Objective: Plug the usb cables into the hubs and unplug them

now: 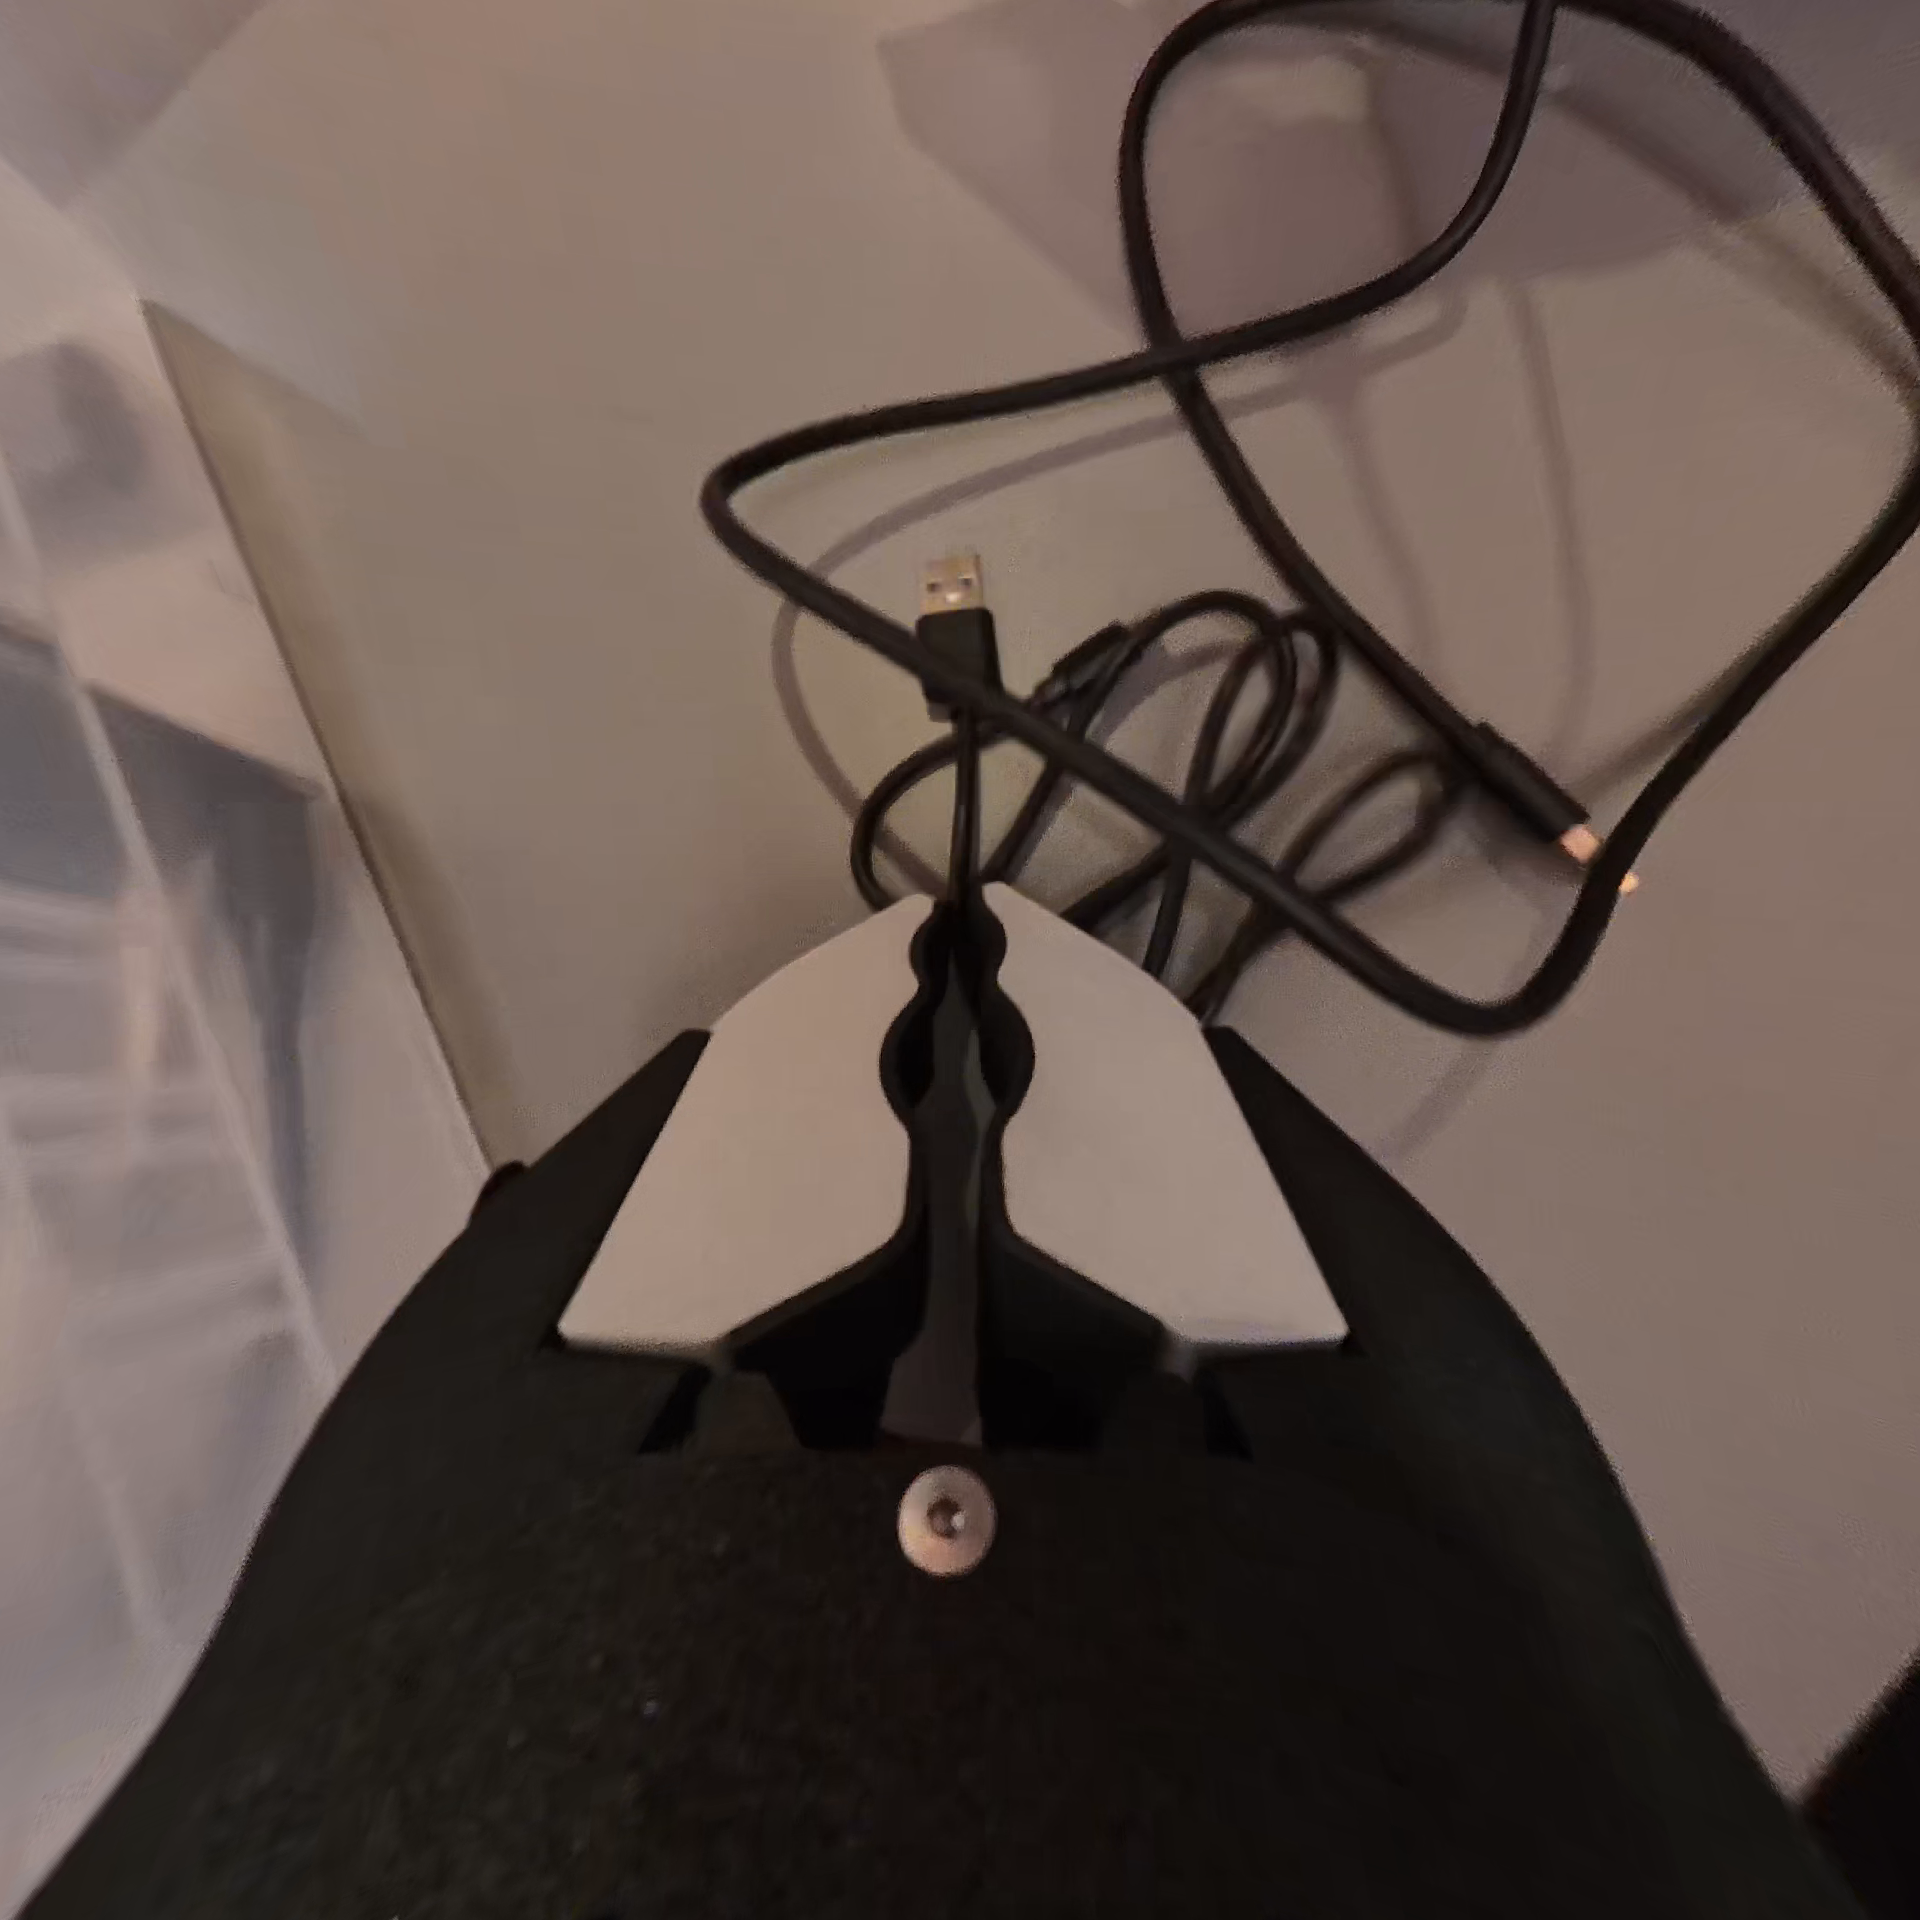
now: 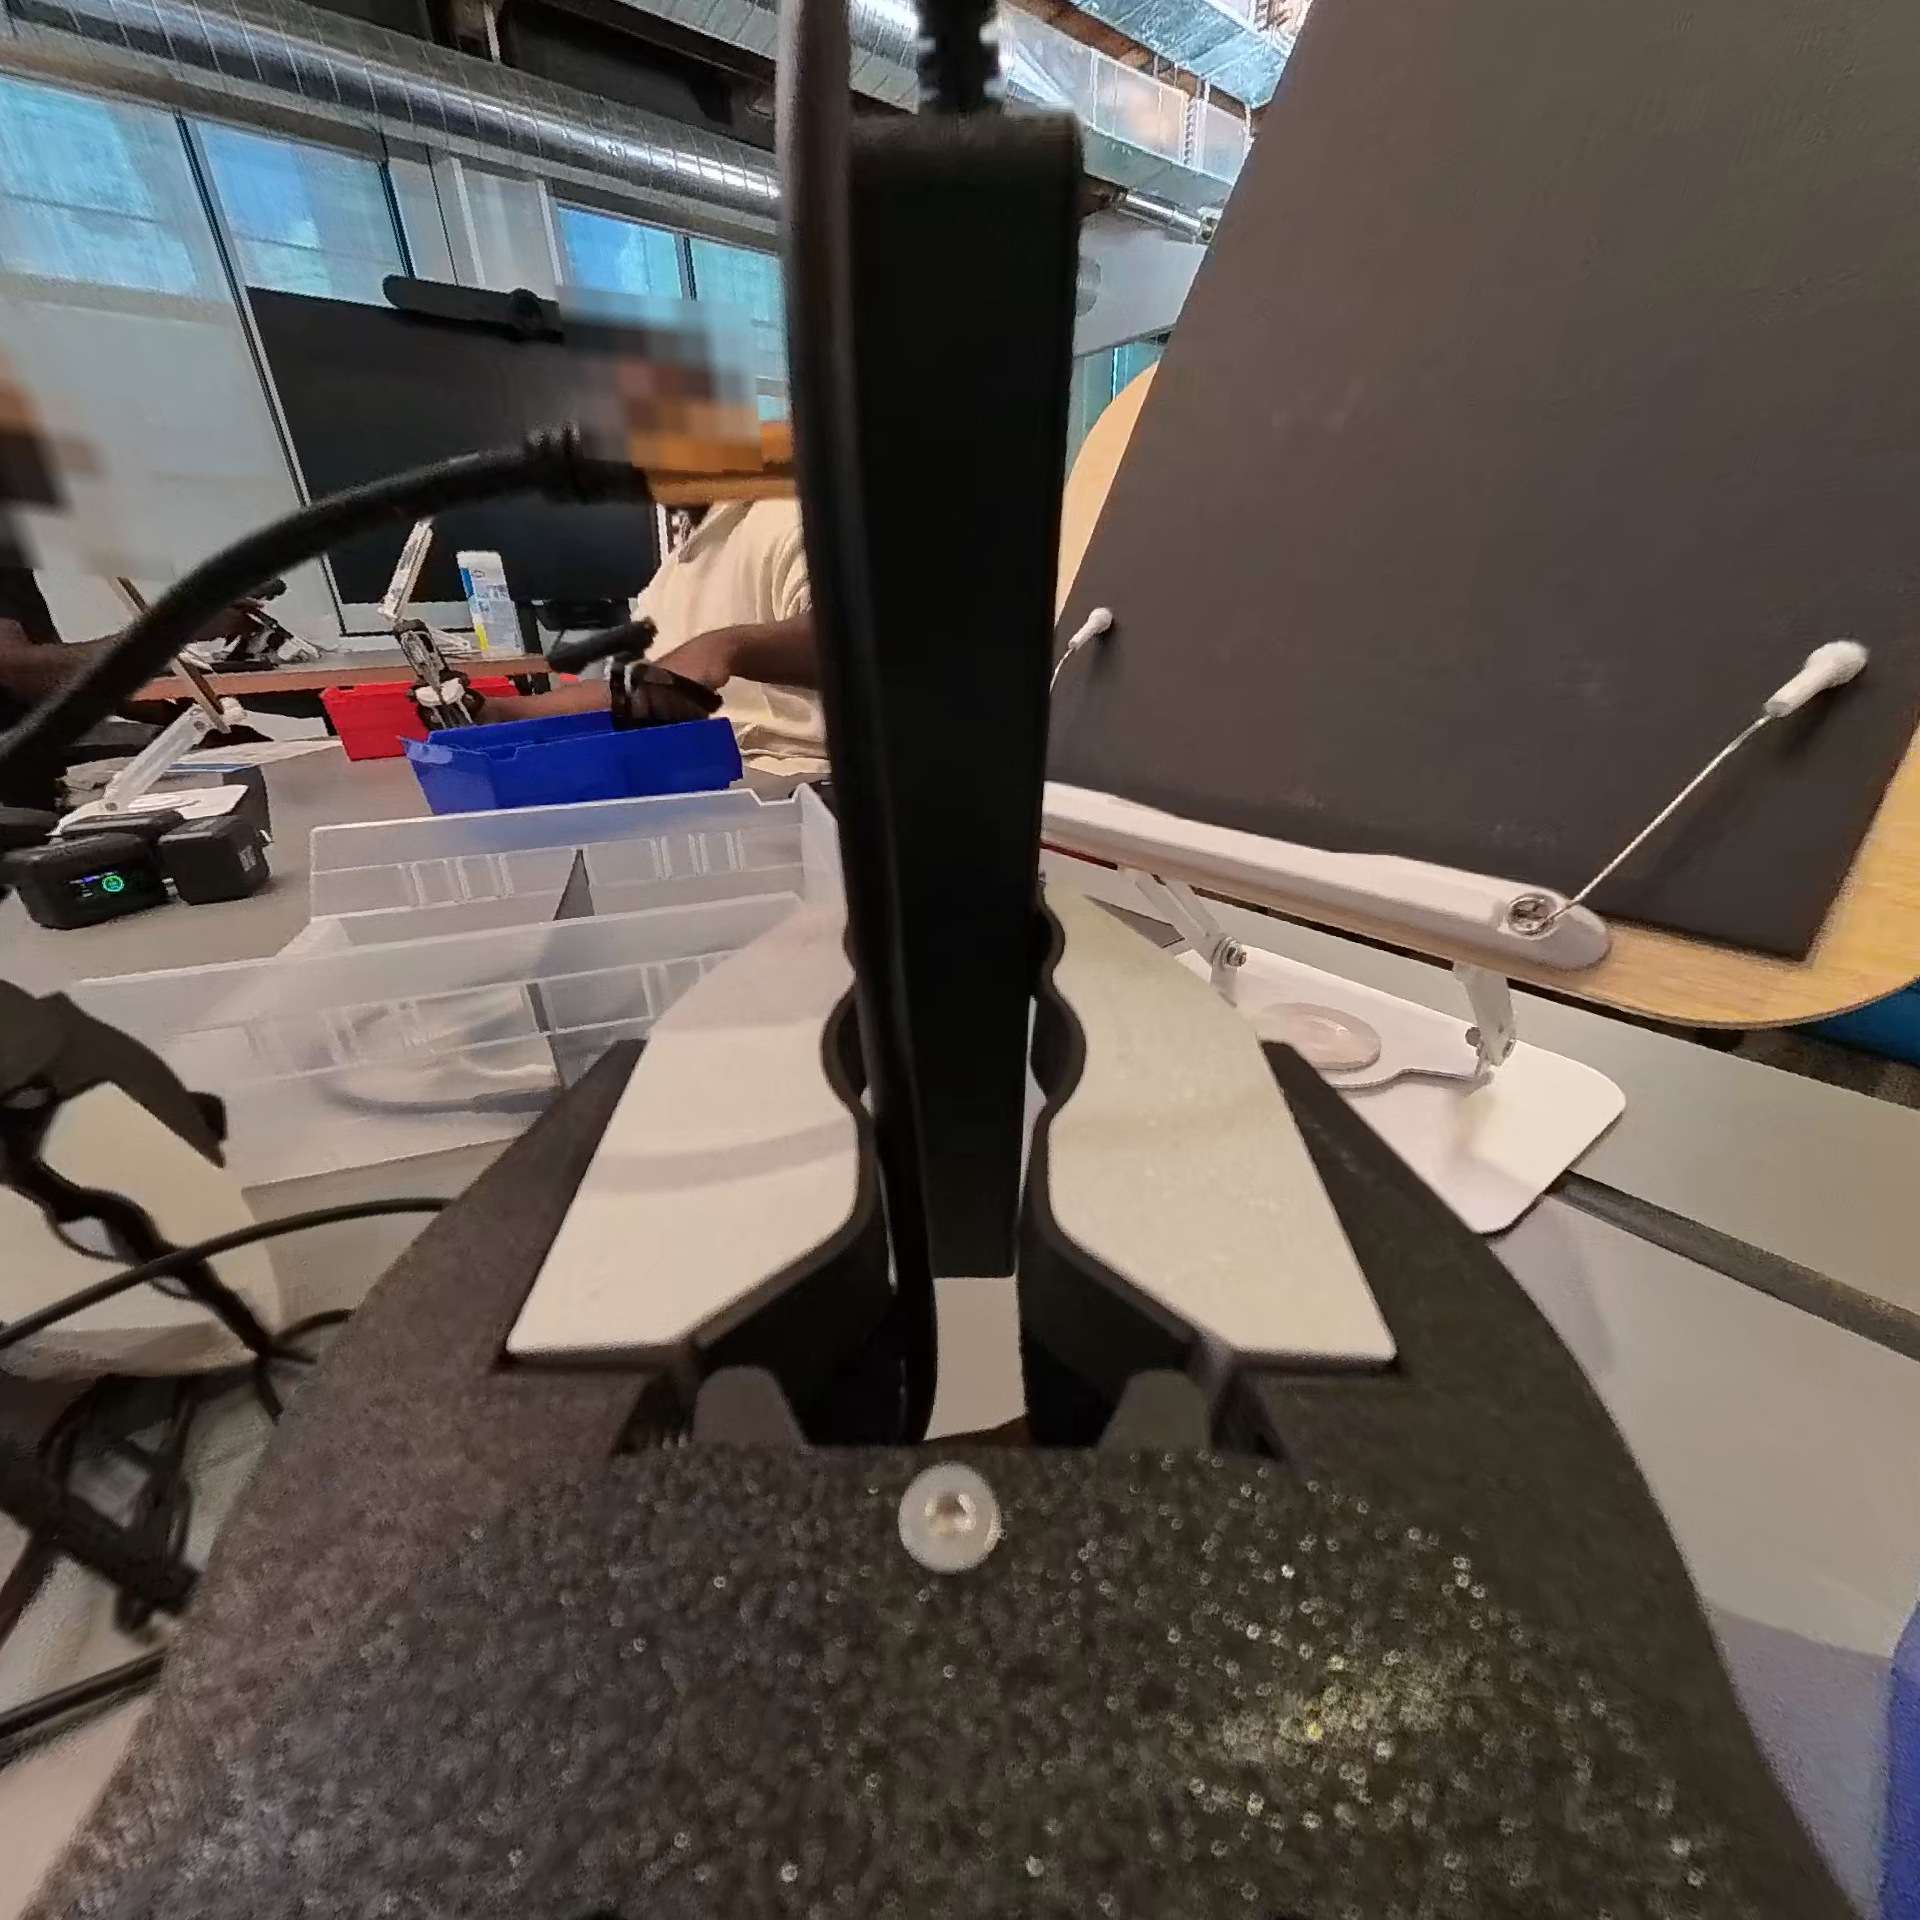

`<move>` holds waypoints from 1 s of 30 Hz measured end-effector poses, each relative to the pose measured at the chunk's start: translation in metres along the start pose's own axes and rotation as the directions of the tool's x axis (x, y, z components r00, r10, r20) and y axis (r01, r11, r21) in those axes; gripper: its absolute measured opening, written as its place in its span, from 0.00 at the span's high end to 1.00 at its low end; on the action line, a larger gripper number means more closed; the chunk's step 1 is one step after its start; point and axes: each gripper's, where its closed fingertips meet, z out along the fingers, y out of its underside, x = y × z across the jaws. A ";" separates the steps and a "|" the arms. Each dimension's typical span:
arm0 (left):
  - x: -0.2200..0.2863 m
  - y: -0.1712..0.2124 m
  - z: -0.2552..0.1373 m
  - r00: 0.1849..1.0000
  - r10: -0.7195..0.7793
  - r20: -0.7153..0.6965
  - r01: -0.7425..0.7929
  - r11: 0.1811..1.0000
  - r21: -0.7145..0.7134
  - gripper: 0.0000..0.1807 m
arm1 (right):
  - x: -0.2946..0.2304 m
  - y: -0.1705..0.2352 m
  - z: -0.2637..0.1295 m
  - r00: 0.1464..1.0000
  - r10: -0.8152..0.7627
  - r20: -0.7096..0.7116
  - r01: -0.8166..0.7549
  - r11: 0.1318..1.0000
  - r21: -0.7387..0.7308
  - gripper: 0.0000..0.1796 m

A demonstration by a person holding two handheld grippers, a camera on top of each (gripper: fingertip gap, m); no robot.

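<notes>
My left tongs [image 1: 961,914] pinched a thin black USB cable [image 1: 961,810] just behind its bare plug [image 1: 951,592], above the surface [image 1: 520,520]. My right tongs [image 2: 951,1039] clamped the black hub [image 2: 951,623] upright. Nothing looked plugged yet; insertion and unplugging remained.

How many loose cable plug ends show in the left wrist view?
3: a USB-A plug just beyond the left gripper, whose cable it pinches, plus two small copper-tipped ends at right. More may hide in the coil.
</notes>
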 end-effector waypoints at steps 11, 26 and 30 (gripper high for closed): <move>-0.007 0.048 -0.134 0.963 -0.155 0.221 0.154 0.988 0.020 0.99 | -0.009 0.013 0.005 0.997 -0.078 -0.017 0.077 0.996 -0.048 0.86; -0.005 -0.130 -0.093 0.999 -0.028 -0.028 0.032 0.987 0.157 0.99 | -0.032 0.034 0.014 0.998 -0.052 0.030 0.055 0.993 -0.101 0.86; 0.001 -0.151 -0.054 0.990 -0.026 -0.140 0.046 0.989 0.139 0.99 | -0.035 0.040 0.016 0.997 -0.067 0.038 0.071 0.990 -0.123 0.86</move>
